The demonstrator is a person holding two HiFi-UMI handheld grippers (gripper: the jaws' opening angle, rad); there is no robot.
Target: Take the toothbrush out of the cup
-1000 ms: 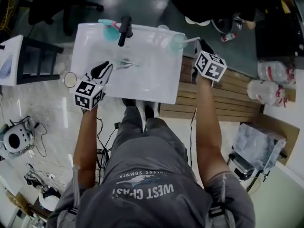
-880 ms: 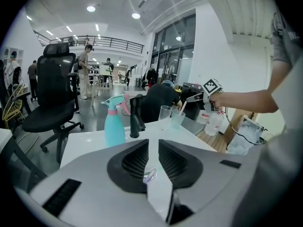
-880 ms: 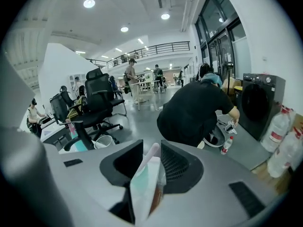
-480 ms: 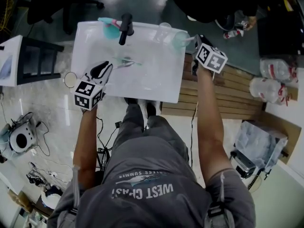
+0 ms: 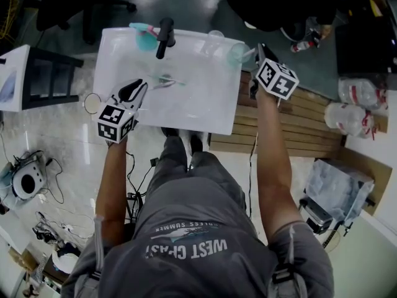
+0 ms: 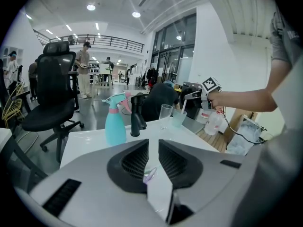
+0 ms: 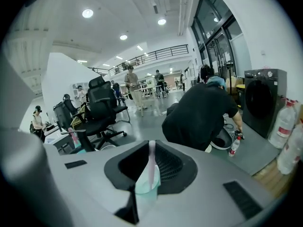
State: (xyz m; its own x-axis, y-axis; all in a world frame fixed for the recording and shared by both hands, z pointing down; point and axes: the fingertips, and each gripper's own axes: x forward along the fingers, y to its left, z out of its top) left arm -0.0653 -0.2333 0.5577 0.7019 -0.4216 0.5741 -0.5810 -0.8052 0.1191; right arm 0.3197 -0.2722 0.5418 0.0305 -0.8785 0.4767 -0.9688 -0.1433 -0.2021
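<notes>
A teal cup stands at the sink's right rim with a pale toothbrush leaning out of it. My right gripper is at that handle. In the right gripper view its jaws are closing and press the upright toothbrush above the cup. My left gripper hangs over the basin, narrowly shut on the end of a second, clear-and-teal toothbrush. That toothbrush's tip shows between the left gripper jaws.
The white sink carries a black faucet, a teal spray bottle and an empty clear glass. A wooden slat platform and water bottles lie to the right. A person in black crouches behind the sink.
My right gripper has edged a little forward and closer to the cup's toothbrush. The left gripper and its toothbrush have stayed where they were.
</notes>
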